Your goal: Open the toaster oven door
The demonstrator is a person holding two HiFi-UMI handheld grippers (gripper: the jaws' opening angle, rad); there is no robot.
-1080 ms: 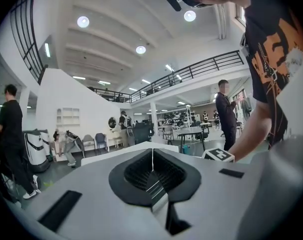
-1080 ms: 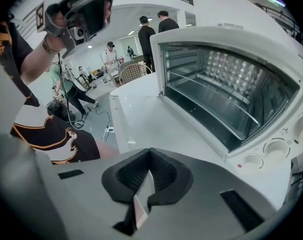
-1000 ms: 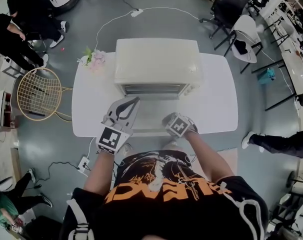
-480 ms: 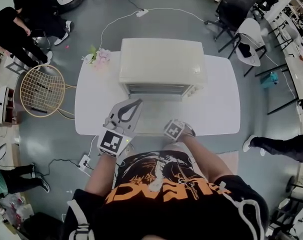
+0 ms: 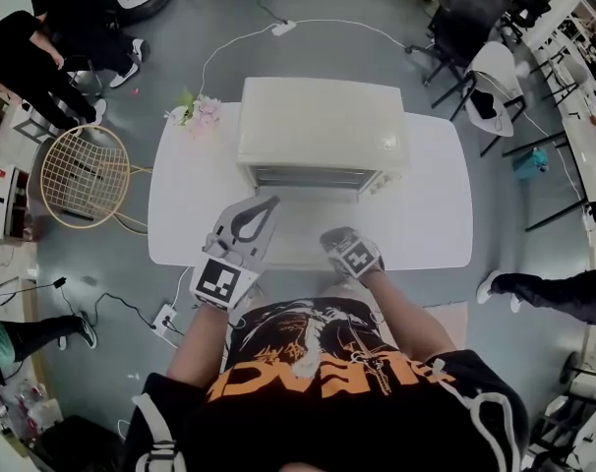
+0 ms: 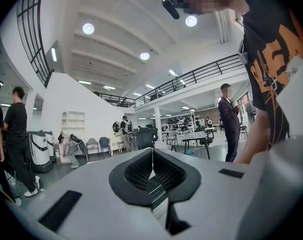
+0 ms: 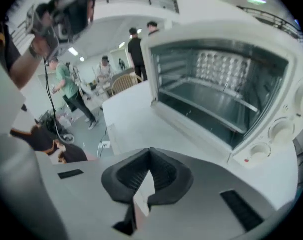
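The toaster oven (image 5: pixel 323 126) sits at the back middle of the white desk (image 5: pixel 426 195), facing you, and its door (image 5: pixel 308 222) already lies flat and open on the desk, reaching from the oven mouth toward your body. Your right gripper view looks straight into the open cavity, with the wire rack (image 7: pixel 211 101) inside and the knobs (image 7: pixel 281 129) down the right side, so the opening appears done. Your right gripper (image 5: pixel 339 236) tilts downward over the near edge of the lowered door, probably because the handle runs along that edge. Its jaws are pressed together with nothing between them, so it has no hold on the door. Whether it touches the door cannot be made out. Your left gripper (image 5: pixel 262 203) hovers level over the near left part of the desk, beside the door, likely kept aside so the door has room. Its jaws are also closed and empty. A small bunch of flowers (image 5: pixel 198 113) rests at the desk's far left corner, well apart from the oven door. Other people stand around the room.
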